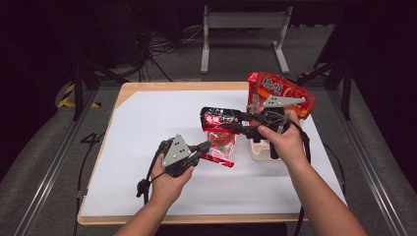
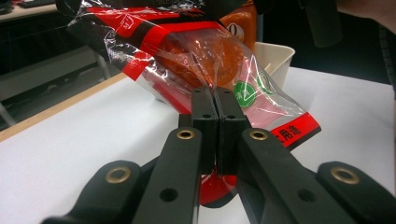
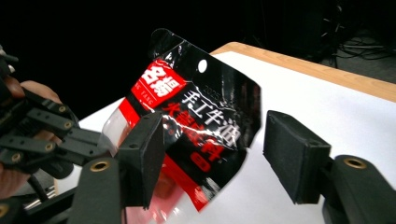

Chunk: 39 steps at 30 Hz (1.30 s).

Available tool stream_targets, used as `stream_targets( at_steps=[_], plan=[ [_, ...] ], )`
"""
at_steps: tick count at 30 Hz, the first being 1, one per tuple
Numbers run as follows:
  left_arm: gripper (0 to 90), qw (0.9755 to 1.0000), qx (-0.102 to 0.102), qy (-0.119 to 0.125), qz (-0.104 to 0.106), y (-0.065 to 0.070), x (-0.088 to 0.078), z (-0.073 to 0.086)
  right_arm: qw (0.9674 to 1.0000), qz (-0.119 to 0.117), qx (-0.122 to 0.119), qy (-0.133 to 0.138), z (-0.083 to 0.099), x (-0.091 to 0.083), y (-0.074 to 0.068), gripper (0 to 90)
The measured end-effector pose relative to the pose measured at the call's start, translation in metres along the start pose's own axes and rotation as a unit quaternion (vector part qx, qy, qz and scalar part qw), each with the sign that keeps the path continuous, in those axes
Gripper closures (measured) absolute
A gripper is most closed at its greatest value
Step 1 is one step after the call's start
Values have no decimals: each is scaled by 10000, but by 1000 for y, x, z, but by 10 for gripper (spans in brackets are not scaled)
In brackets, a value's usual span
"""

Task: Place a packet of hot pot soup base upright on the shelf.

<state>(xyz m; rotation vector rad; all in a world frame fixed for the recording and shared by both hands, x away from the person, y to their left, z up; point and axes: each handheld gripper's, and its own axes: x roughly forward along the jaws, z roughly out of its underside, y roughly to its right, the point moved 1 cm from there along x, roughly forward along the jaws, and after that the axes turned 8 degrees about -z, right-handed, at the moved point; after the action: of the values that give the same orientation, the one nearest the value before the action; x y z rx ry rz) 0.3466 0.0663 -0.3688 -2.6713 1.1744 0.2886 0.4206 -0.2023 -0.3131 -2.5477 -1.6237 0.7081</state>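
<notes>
Left gripper pinching snack bag lower edge; right gripper spread, straddling upper end; long axis spans both.

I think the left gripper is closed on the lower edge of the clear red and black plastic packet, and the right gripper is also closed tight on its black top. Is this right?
Not quite. The left gripper is indeed shut on the lower edge of the clear red and black plastic packet, but the right gripper is open: in the right gripper view its jaws stand apart on either side of the black top, not clamped on it.
</notes>
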Motion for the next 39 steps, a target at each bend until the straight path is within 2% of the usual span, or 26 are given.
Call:
stream_targets(
  at_steps=[6,12,15,17,18,19,22,24,27,28,29,33,36,38,39],
  plan=[
    [887,9999,84,77,81,4,0,-1,9994,-270,225,-40,-1,2,0,370],
    [886,9998,80,97,139,7,2,-1,9971,-574,456,-198,-1,6,-2,377],
    [886,9999,75,49,137,6,2,1,9977,-441,369,-346,-1,6,-2,459],
    [886,9999,22,31,130,4,2,2,9971,-502,456,-343,-1,5,-1,502],
    [886,9999,22,31,130,4,2,2,9971,-502,456,-343,-1,5,-1,502],
    [885,9999,3,16,124,3,3,2,9964,-590,476,-368,-2,2,0,565],
    [884,9999,-20,-11,126,2,4,3,9962,-634,452,-381,-3,0,-1,614],
    [883,9999,-26,-61,134,2,6,4,9964,-680,353,-375,-4,-3,-3,679],
    [879,9998,-79,-125,144,1,7,6,9972,-631,81,-398,-6,-5,-6,751],
    [876,9997,-109,-165,152,0,8,7,9974,-599,-36,-397,-6,-6,-7,878],
    [869,9995,-170,-129,244,-1,9,8,9978,-489,-211,-395,-7,-8,-7,895],
    [860,9992,-220,-173,274,0,11,9,9971,-433,-471,-402,-8,-10,-10,897],
    [822,9989,-313,-147,301,-2,13,10,9962,-380,-737,-278,-9,-15,-16,898],
    [838,9986,-372,-129,339,-4,13,10,9948,-386,-919,-210,-11,-19,-19,899],
    [796,9984,-424,-111,345,-4,13,10,9935,-375,-1064,-161,-13,-21,-22,899]
  ],
)
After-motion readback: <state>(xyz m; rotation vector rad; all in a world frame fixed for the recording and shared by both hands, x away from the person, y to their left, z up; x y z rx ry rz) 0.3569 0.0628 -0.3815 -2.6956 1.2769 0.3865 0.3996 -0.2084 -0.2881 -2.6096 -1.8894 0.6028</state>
